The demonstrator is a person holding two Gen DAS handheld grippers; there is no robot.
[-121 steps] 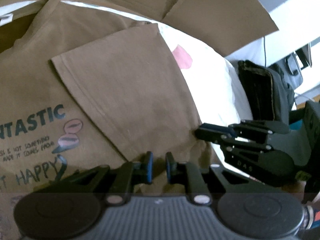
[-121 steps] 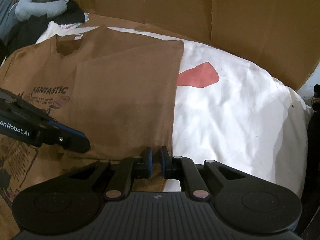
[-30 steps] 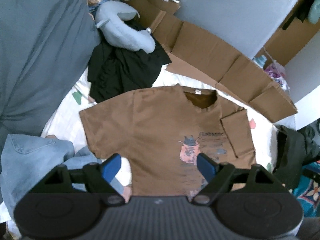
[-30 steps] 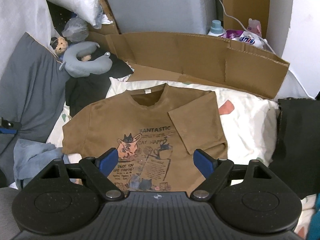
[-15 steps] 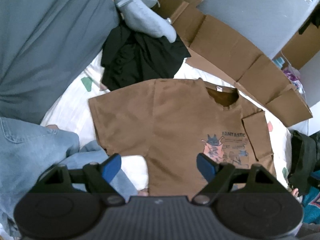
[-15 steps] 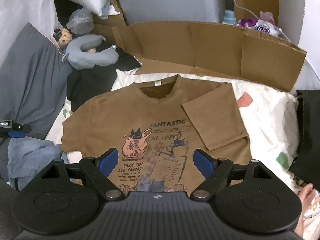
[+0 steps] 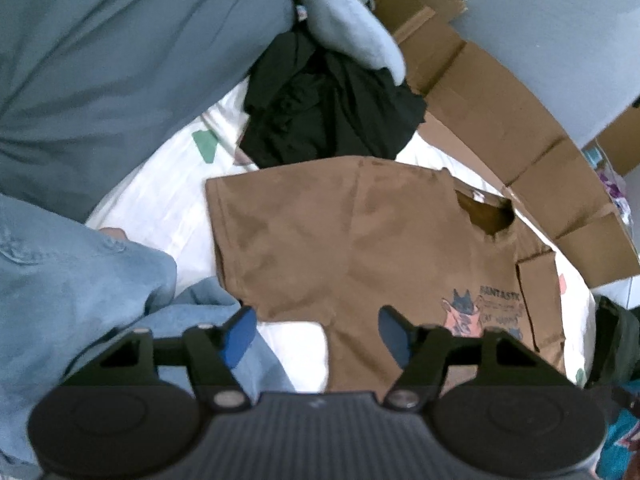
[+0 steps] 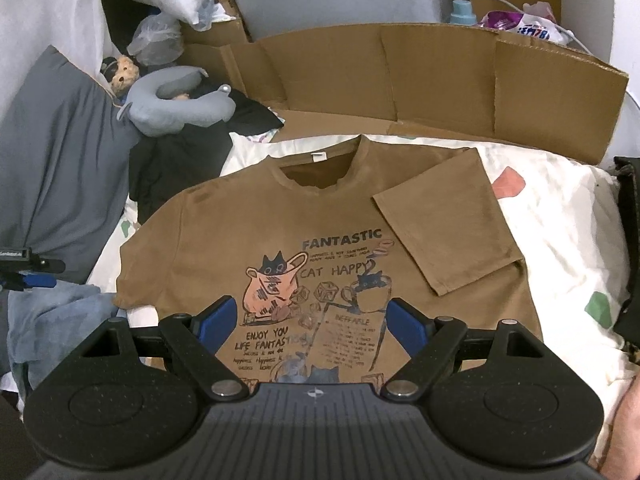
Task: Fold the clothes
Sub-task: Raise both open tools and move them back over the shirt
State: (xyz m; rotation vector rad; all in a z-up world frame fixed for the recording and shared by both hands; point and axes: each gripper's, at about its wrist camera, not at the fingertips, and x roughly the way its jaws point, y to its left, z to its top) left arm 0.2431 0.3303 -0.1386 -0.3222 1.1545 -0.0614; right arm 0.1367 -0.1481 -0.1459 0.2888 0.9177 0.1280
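Left wrist view: we see the left gripper (image 7: pixel 314 334) with jaws apart and closing, nothing between them, above the lower left sleeve edge of the brown T-shirt (image 7: pixel 360 248), which lies flat at centre frame on the white bedding (image 7: pixel 160 196) (denim (image 7: pixel 68 280) at left, black garment (image 7: pixel 332 108) above). Right wrist view: we see the right gripper (image 8: pixel 312 322) spread wide and empty over the shirt's printed front at lower centre, one sleeve (image 8: pixel 444 224) folded inward at right, cardboard (image 8: pixel 400 80) behind.

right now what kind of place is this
Probably a bedroom, working on a bed: the brown t-shirt lies on a white sheet, with a grey pillow and neck pillow nearby.
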